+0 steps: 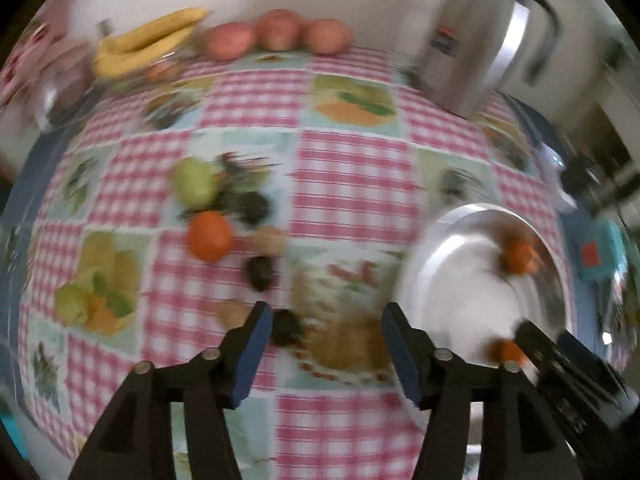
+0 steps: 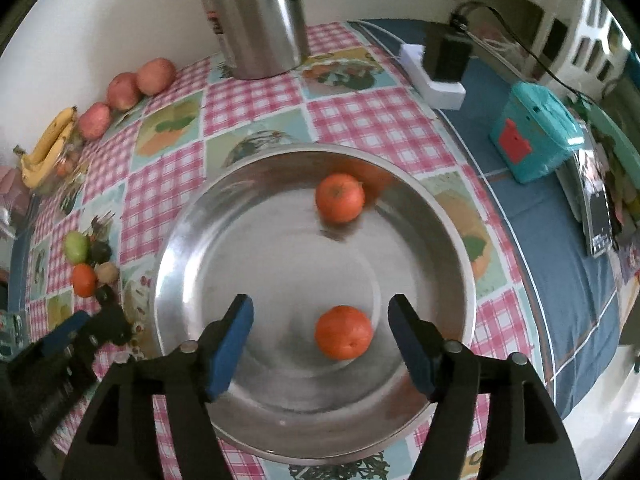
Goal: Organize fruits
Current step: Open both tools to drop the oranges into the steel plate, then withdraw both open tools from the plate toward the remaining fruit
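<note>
The right tool (image 2: 320,340) hangs with jaws apart over the steel bowl (image 2: 192,240), gripping nothing; one orange (image 2: 343,333) lies between its pads, untouched, a second orange (image 2: 340,197) nearer the far rim. The left tool (image 1: 326,344), also parted and empty, points at the table (image 1: 352,172) beside the bowl. Its view is smeared, so the small dark fruits (image 1: 260,274) are hard to identify, and a misjudged reach could send the loose orange (image 1: 210,236) rolling.

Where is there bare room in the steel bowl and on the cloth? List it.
Free: the steel bowl's left half, away from the two oranges; the checked cloth between bowl, kettle and apples. Crowded: the small-fruit cluster left of the bowl.
</note>
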